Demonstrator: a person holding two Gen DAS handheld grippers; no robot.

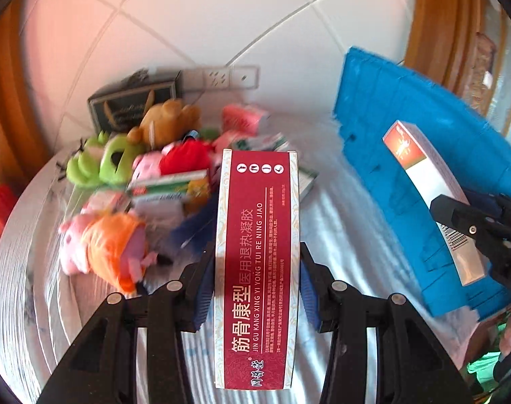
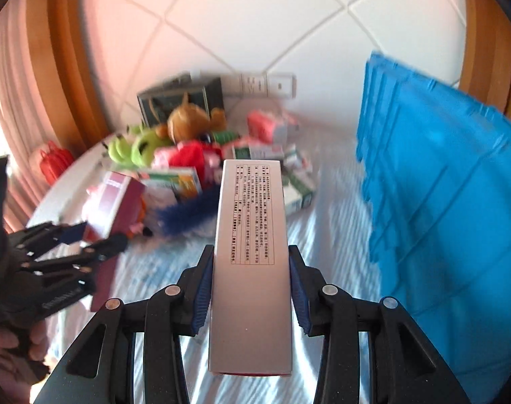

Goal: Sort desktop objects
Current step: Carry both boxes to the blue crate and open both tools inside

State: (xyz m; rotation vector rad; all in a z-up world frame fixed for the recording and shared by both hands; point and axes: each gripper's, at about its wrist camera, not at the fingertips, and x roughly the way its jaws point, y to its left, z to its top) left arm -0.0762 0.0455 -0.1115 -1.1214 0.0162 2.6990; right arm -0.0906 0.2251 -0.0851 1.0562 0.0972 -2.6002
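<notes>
My left gripper [image 1: 257,269] clamps red box [image 1: 257,262], right gripper [image 2: 248,279] clamps silver box [image 2: 250,269]; both carried lengthwise, heading for blue bin [image 2: 440,202], I judge.

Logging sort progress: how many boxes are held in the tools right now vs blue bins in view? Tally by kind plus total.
Red medicine box, held in left tool: 1
Silver box, held in right tool: 1
Blue bin: 1
Total: 3
The pile behind is too blurred to count.
</notes>
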